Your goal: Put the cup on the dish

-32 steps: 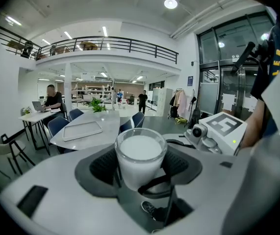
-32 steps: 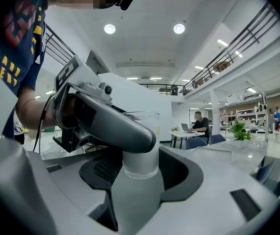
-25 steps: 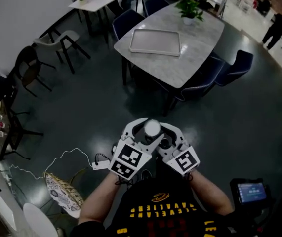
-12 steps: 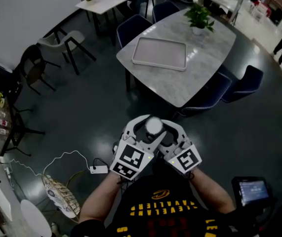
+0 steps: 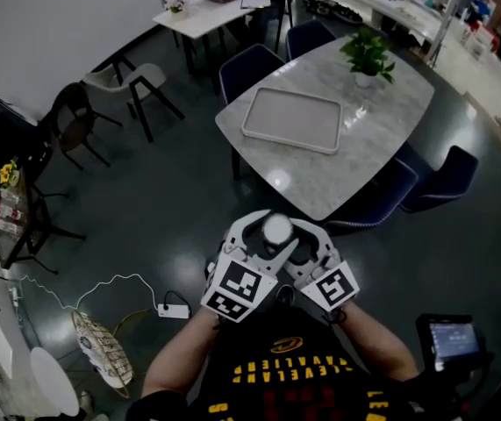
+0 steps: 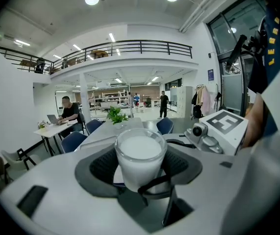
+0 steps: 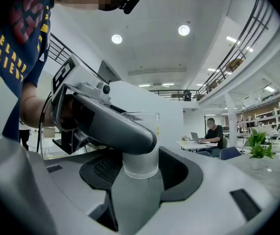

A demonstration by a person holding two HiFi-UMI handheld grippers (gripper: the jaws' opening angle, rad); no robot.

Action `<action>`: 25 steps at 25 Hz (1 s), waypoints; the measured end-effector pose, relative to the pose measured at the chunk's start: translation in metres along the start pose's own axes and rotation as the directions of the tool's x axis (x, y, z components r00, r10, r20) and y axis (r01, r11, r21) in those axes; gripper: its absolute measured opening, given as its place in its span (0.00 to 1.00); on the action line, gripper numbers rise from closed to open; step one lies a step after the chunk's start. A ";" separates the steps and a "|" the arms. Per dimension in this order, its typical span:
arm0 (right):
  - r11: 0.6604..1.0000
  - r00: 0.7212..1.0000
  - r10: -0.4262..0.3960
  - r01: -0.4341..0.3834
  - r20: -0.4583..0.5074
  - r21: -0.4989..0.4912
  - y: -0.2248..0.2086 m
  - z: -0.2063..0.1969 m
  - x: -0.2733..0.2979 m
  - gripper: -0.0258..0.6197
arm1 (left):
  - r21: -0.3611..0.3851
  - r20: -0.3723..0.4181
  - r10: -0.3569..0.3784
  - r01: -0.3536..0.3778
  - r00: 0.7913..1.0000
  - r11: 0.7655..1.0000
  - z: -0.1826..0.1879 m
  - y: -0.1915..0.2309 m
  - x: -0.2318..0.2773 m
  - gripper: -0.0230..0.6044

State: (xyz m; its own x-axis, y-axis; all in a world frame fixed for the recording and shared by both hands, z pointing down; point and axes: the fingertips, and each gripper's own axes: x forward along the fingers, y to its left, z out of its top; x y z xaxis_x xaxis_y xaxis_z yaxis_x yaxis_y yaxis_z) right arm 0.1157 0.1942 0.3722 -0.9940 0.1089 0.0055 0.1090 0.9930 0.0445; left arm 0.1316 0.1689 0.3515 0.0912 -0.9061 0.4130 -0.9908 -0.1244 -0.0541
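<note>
A frosted white cup (image 5: 275,228) hangs in front of the person's chest, above the dark floor. My left gripper (image 5: 264,235) and my right gripper (image 5: 289,235) both curl round it from opposite sides. In the left gripper view the cup (image 6: 140,155) stands upright between the dark pads, which touch its sides. In the right gripper view the cup (image 7: 140,166) sits between that gripper's pads, and the left gripper's finger (image 7: 115,126) crosses in front of it. No dish shows in any view.
Ahead stands a marble table (image 5: 382,139) with a pale empty tray (image 5: 292,119) and a potted plant (image 5: 367,53). Blue chairs (image 5: 248,70) ring it. A grey chair (image 5: 132,82) stands left, and a white cable (image 5: 118,281) lies on the floor. A person sits at the far desk (image 5: 202,11).
The head view has shifted: the table and tray now lie lower and closer in the picture. Both grippers keep the same hold on the cup.
</note>
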 end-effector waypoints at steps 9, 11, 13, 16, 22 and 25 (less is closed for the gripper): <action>1.000 1.000 0.014 -0.014 -0.005 -0.012 -0.025 -0.001 0.019 0.40 | -0.006 0.008 0.015 -0.015 1.000 1.000 0.007 0.025 0.018 0.46; 1.000 1.000 0.003 -0.004 -0.007 -0.011 -0.032 -0.002 0.024 0.40 | -0.006 0.010 0.008 -0.008 1.000 1.000 0.009 0.031 0.023 0.46; 1.000 1.000 -0.010 0.009 -0.011 -0.018 -0.041 -0.003 0.029 0.40 | 0.001 0.012 -0.001 0.001 1.000 1.000 0.011 0.038 0.030 0.46; 0.999 0.999 -0.036 0.036 -0.024 -0.028 -0.055 -0.007 0.040 0.40 | 0.016 0.015 -0.024 0.024 1.000 1.000 0.013 0.051 0.042 0.46; 0.993 0.992 -0.117 0.117 -0.046 -0.021 -0.087 -0.013 0.071 0.40 | 0.036 0.014 -0.108 0.108 0.994 0.994 0.017 0.087 0.065 0.46; 0.987 0.985 -0.164 0.163 -0.062 -0.012 -0.102 -0.016 0.092 0.40 | 0.053 0.003 -0.154 0.154 0.988 0.987 0.016 0.108 0.075 0.46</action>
State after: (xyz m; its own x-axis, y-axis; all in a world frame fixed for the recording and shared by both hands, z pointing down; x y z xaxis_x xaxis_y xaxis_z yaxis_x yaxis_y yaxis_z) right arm 0.0135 0.1021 0.3839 -0.9965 -0.0581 0.0598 -0.0547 0.9969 0.0567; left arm 0.0331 0.0805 0.3622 0.2429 -0.8772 0.4141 -0.9582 -0.2835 -0.0386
